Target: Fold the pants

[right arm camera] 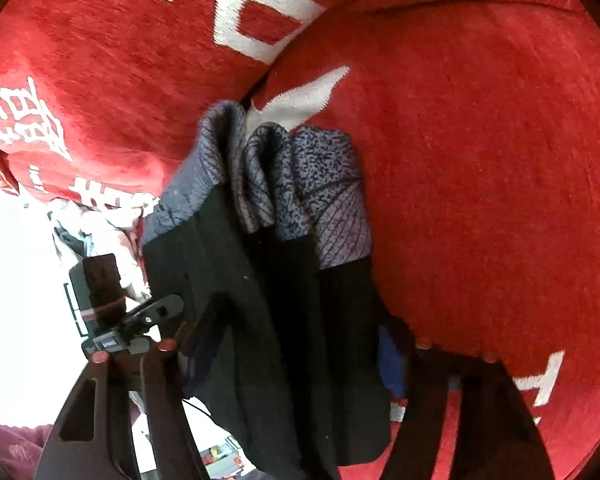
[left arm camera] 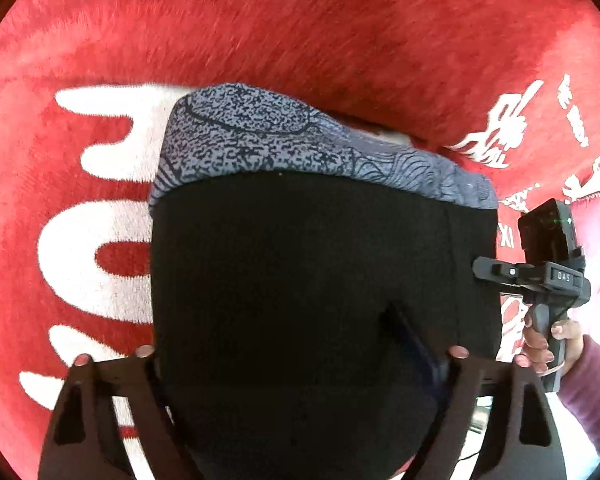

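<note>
Black pants with grey-blue patterned cuffs sit folded over on a red blanket with big white lettering. From the left wrist, the left gripper straddles the near end of the black cloth — fingers on either side, fabric filling the gap between them, but whether the pads are actually pressing on it can't be told. Off to the right of that view, the right gripper pokes at the pants' edge, a hand in a maroon sleeve wrapped round its handle.

Over on the right wrist camera, the right gripper has a bunched thickness of the pants between its fingers, layers draped down through the gap — again, a firm pinch or just a loose straddle is not clear. Cuffs point away towards the blanket, and the left gripper shows at the left edge of the cloth
</note>
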Demonstrator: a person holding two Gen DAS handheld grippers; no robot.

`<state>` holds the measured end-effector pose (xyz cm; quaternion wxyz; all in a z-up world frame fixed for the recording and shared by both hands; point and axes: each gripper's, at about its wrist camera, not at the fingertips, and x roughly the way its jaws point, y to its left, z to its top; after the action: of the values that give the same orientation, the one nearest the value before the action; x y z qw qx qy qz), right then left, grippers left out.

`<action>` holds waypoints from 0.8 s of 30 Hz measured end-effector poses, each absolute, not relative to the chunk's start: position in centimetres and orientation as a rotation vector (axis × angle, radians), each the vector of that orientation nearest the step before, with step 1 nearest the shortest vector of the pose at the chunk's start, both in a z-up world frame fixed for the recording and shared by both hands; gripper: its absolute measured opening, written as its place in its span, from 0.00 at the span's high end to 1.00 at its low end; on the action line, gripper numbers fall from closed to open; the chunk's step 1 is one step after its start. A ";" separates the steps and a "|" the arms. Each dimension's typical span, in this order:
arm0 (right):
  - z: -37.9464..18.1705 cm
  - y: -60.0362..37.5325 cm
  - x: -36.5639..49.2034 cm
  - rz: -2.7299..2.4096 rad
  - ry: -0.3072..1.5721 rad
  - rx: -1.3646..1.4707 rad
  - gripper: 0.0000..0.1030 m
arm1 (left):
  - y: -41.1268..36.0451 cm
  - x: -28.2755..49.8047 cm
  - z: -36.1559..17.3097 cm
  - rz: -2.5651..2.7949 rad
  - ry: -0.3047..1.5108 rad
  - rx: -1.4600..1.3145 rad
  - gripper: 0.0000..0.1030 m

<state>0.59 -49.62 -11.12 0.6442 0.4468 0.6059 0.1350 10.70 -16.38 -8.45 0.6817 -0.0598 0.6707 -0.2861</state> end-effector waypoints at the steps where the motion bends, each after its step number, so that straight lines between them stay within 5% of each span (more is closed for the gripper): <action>1: -10.8 -49.6 0.4 0.307 1.370 1.011 0.43 | -16.2 10.4 -7.9 -0.645 1.486 -0.122 0.24; 6: -9.4 -49.2 -0.7 0.314 1.306 1.086 0.52 | -15.2 9.1 -5.0 -0.674 1.434 -0.144 0.38; 17: -6.6 -44.3 -6.1 0.397 1.282 1.259 0.53 | -9.9 3.8 -0.2 -0.676 1.454 -0.059 0.38; 23: -9.0 -38.9 -7.8 0.378 1.372 1.231 0.53 | -6.6 2.3 -3.5 -0.533 1.519 0.017 0.37; 24: -9.5 -38.2 -7.6 0.352 1.403 1.196 0.53 | -6.3 2.2 -4.4 -0.492 1.523 0.042 0.28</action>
<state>-7.59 -38.24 -9.48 0.5912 0.5139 0.6029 0.1512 2.17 -6.26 -4.43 0.6963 0.0190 0.6828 -0.2206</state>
